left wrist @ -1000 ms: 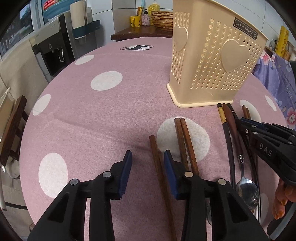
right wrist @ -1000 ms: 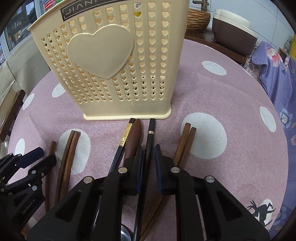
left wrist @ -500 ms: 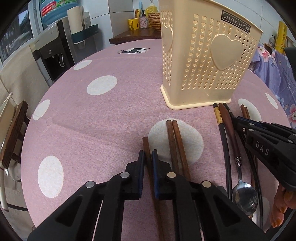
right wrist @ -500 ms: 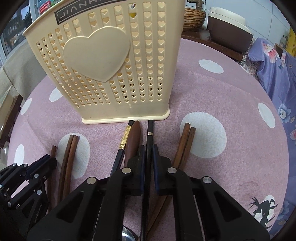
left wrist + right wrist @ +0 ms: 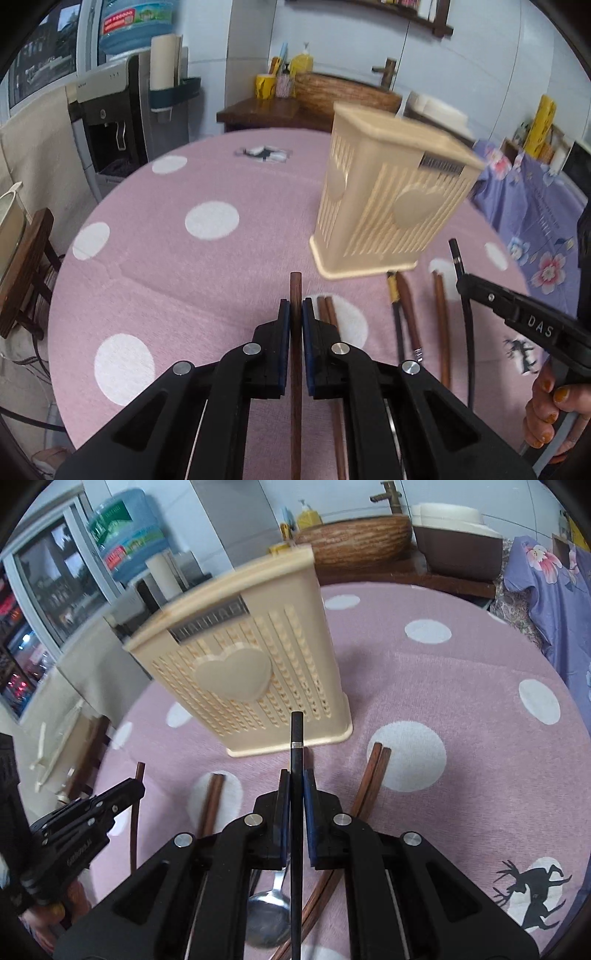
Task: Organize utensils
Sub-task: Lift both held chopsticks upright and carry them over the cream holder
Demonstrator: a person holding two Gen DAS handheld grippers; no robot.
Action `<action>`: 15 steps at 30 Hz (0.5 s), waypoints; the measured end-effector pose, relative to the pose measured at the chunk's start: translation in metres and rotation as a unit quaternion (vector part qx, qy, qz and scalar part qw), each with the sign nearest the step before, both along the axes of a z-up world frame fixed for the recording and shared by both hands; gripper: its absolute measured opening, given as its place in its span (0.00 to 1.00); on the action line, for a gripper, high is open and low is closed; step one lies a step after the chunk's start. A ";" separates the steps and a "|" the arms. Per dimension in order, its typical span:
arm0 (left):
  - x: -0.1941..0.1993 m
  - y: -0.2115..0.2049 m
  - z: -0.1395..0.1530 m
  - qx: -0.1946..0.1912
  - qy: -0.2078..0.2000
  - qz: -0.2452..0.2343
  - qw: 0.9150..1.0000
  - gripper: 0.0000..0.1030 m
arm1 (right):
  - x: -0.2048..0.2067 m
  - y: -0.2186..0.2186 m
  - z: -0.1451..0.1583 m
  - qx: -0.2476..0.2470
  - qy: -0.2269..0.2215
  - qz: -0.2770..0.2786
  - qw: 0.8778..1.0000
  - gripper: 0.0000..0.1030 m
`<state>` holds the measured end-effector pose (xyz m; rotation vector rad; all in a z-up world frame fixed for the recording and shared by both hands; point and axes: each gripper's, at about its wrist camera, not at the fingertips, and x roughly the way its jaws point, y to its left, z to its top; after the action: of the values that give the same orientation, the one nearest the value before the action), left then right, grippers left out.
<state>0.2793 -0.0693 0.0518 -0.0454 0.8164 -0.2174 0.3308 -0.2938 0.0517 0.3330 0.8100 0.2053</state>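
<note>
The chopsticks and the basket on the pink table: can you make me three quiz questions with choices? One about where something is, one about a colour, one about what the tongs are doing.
1. Where does the beige utensil basket stand?
A. Beyond the chopsticks, upright on the spotted tablecloth
B. On its side by the spoon
C. On the wooden chair

2. What colour is the chopstick in the right tongs?
A. Yellow
B. Black
C. White

3. What are the left tongs doing?
A. Hanging open over the cloth
B. Gripping the spoon
C. Shut on a brown chopstick

Answers: 1 A, its base sits flat on the cloth past the utensil ends. 2 B, a black chopstick with a thin metal band sticks out between the pads. 3 C, both pads press the brown stick.
</note>
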 end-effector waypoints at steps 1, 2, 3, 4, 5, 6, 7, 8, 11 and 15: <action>-0.003 0.004 0.009 -0.006 -0.009 -0.001 1.000 0.08 | -0.005 -0.003 0.007 0.004 -0.009 0.005 1.000 0.08; -0.005 0.007 0.017 -0.011 -0.017 -0.003 1.000 0.07 | -0.009 -0.006 0.013 0.007 -0.017 0.010 1.000 0.08; -0.006 0.009 0.024 -0.015 -0.025 -0.005 1.000 0.07 | -0.016 -0.010 0.023 0.012 -0.029 0.017 0.999 0.08; -0.009 0.011 0.031 -0.018 -0.032 -0.007 0.999 0.08 | -0.021 -0.012 0.028 0.014 -0.035 0.020 0.999 0.08; -0.011 0.014 0.040 -0.017 -0.041 -0.012 0.999 0.08 | -0.027 -0.017 0.036 0.019 -0.043 0.024 0.999 0.08; -0.013 0.017 0.046 -0.020 -0.047 -0.015 0.999 0.08 | -0.034 -0.020 0.043 0.024 -0.048 0.027 0.998 0.08; -0.016 0.019 0.051 -0.023 -0.052 -0.018 0.998 0.08 | -0.039 -0.025 0.049 0.029 -0.053 0.030 0.998 0.08; -0.019 0.022 0.057 -0.027 -0.057 -0.021 0.998 0.08 | -0.044 -0.027 0.055 0.032 -0.057 0.032 0.997 0.08; -0.027 0.029 0.069 -0.029 -0.074 -0.027 0.996 0.08 | -0.056 -0.035 0.069 0.037 -0.066 0.041 0.996 0.08; -0.030 0.038 0.078 -0.035 -0.079 -0.033 0.996 0.08 | -0.063 -0.042 0.082 0.040 -0.072 0.047 0.995 0.08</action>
<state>0.2496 -0.0309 0.1298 -0.0666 0.6522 -0.3090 0.2679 -0.3355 0.1337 0.3510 0.6758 0.3468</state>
